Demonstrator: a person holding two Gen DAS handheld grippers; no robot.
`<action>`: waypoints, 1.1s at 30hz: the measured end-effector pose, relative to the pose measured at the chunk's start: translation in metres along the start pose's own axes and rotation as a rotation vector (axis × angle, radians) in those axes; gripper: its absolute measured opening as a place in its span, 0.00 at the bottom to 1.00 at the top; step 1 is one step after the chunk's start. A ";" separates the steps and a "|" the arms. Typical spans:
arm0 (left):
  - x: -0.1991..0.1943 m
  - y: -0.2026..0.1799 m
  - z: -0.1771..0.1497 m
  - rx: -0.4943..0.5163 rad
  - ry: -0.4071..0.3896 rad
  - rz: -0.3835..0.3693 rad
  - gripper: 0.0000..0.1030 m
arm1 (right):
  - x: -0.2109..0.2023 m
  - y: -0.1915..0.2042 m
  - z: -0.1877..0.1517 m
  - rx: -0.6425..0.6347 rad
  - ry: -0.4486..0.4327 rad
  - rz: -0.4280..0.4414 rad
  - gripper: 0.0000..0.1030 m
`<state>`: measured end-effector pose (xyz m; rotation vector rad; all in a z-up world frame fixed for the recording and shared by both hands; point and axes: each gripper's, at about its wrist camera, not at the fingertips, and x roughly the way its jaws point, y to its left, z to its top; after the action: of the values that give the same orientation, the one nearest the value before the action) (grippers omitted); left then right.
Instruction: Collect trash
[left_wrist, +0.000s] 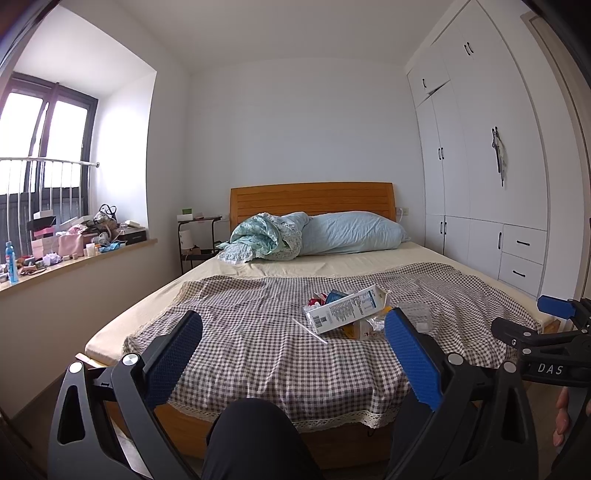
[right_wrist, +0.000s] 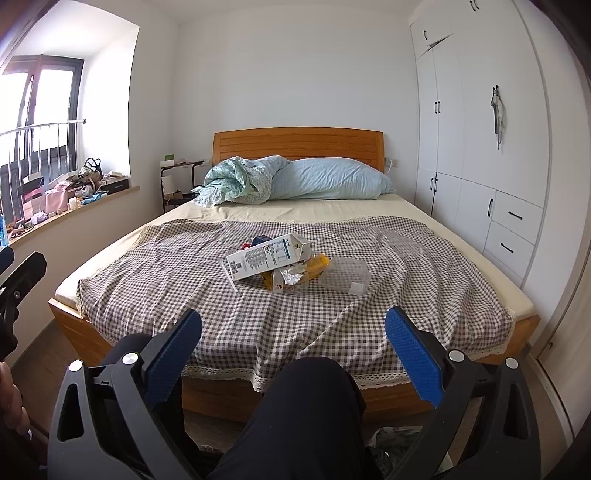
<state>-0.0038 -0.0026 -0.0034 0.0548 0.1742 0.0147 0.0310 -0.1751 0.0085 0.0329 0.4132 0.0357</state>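
Observation:
A small pile of trash lies on the checked cloth in the middle of the bed. On top is a flattened white and blue carton. Beside it lie a white straw, yellow wrappers, crumpled foil and a clear plastic tray. My left gripper is open and empty, short of the pile. My right gripper is open and empty, near the foot of the bed.
A wooden bed holds a blue pillow and a bundled quilt. White wardrobes line the right wall. A cluttered windowsill runs along the left. My dark-trousered knee is below the grippers.

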 end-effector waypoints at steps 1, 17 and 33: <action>0.001 0.000 0.000 0.000 0.001 0.000 0.93 | 0.000 0.000 0.000 0.000 -0.001 -0.001 0.93; 0.002 -0.001 0.001 -0.005 0.004 0.002 0.93 | 0.001 -0.003 -0.001 0.004 0.000 0.001 0.93; 0.002 0.000 0.002 -0.006 0.010 0.003 0.93 | 0.001 -0.005 -0.002 0.006 0.007 0.002 0.93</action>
<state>-0.0019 -0.0029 -0.0019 0.0488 0.1844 0.0186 0.0315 -0.1797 0.0060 0.0395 0.4199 0.0362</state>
